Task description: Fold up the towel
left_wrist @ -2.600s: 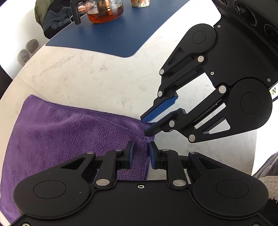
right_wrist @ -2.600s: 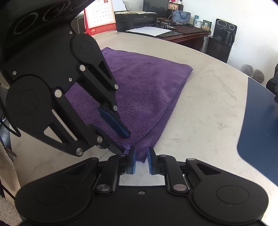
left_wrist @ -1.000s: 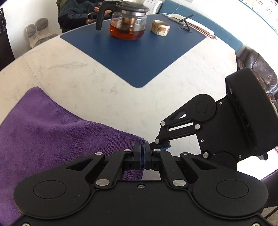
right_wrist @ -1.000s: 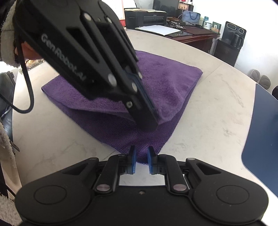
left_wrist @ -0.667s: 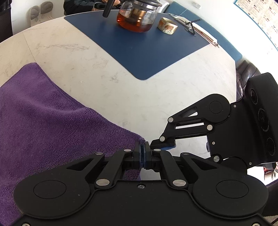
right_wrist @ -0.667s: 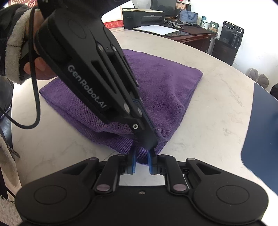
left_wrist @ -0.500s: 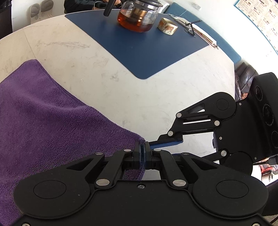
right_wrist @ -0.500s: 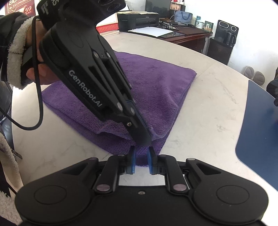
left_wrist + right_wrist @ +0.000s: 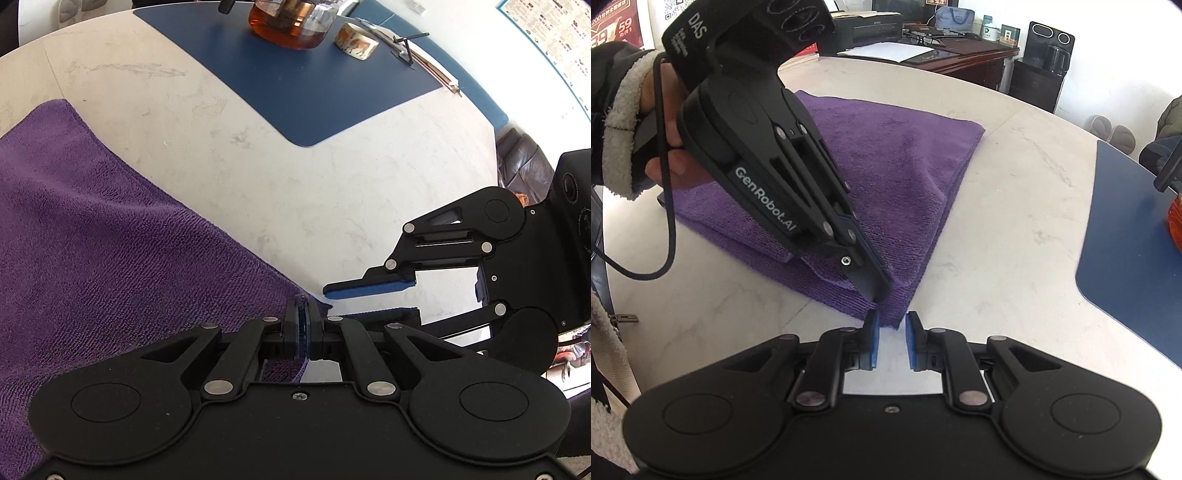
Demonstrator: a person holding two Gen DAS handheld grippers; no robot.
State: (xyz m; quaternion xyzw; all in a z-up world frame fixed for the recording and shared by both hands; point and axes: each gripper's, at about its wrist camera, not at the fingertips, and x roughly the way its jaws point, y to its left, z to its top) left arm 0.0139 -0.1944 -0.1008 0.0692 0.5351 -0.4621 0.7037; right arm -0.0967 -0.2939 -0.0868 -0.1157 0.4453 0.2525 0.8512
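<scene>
A purple towel [image 9: 110,258] lies folded on the white marble table [image 9: 295,184]. My left gripper [image 9: 303,325] is shut on the top layer's near corner, held low over the layer beneath. In the right wrist view the left gripper [image 9: 873,288] reaches in from the upper left, with a person's hand [image 9: 665,122] on its handle, and pinches that corner of the towel [image 9: 905,166]. My right gripper [image 9: 891,341] is open; the lower layer's corner just reaches its blue fingertips without being pressed. From the left wrist view the right gripper [image 9: 338,303] sits just right of the corner, jaws apart.
A blue mat [image 9: 314,92] covers the far side of the table, with a glass teapot of amber tea [image 9: 291,22] and a tape roll [image 9: 356,40] on it. The blue mat [image 9: 1137,240] is on the right. Bare marble lies between towel and mat.
My left gripper has sunk with the towel's top corner toward the lower layer. The right gripper has stayed at the lower corner, now a little apart from the left one.
</scene>
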